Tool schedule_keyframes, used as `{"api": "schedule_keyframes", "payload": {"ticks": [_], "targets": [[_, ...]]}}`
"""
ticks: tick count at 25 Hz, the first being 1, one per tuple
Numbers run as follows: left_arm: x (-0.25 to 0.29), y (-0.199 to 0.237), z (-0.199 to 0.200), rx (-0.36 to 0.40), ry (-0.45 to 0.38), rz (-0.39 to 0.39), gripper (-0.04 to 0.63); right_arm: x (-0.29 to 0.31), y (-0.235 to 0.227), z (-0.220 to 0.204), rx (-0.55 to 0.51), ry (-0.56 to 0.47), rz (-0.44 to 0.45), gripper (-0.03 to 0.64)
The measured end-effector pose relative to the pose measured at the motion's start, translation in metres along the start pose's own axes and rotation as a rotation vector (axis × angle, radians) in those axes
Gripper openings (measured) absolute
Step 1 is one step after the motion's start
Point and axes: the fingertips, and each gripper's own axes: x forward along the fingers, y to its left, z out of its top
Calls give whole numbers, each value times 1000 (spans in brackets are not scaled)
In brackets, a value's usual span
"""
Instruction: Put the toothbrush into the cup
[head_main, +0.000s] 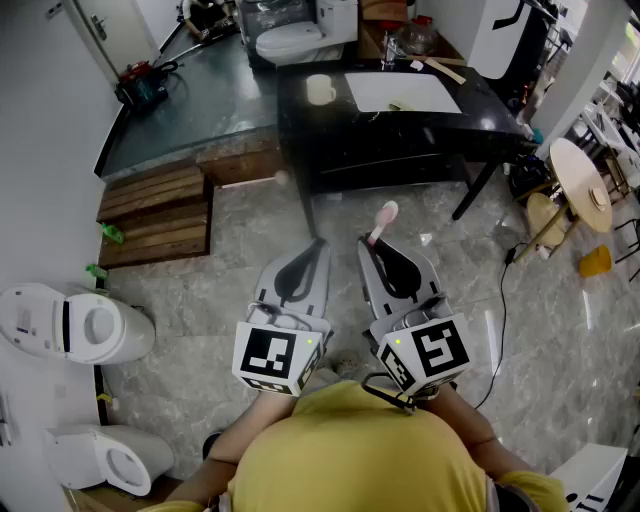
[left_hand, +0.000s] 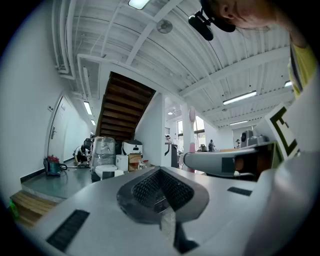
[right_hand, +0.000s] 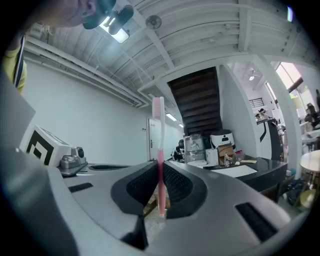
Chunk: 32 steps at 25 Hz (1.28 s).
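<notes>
Grey marble floor (head_main: 250, 230) fills most of the head view. Beyond it stands a black table (head_main: 400, 140), well apart from both grippers. A white cup (head_main: 320, 89) stands upright on the table's left part, beside a white mat (head_main: 400, 92).

Pose: the person, in a yellow shirt (head_main: 350, 450), holds both tools close to the body, side by side and near each other, with the jaws pointing forward toward the table. The marker cubes sit nearest the chest.

Left gripper (head_main: 318, 243): the left gripper view shows its jaws (left_hand: 160, 170) brought together with nothing between them — clenched on no object.

Right gripper (head_main: 372, 243): its jaws are clamped on a pink toothbrush (head_main: 385, 214). In the right gripper view the handle (right_hand: 160, 150) runs upright through the closed jaws, its lower end just below the pads and the head end well above them. The head view shows the pale brush end projecting past the jaw tips over the floor — short of the table and apart from the cup.
</notes>
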Motion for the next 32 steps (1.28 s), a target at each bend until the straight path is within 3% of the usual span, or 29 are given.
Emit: {"api": "schedule_keyframes", "payload": {"ticks": [19, 26, 32], "targets": [[16, -9, -8, -5, -7, 30, 11, -4, -24, -9, 31, -5, 27, 48], [27, 13, -21, -24, 27, 53, 11, 14, -37, -17, 62, 9, 11, 48], [60, 46, -18, -27, 14, 23, 11, 54, -48, -16, 37, 7, -22, 48]]}}
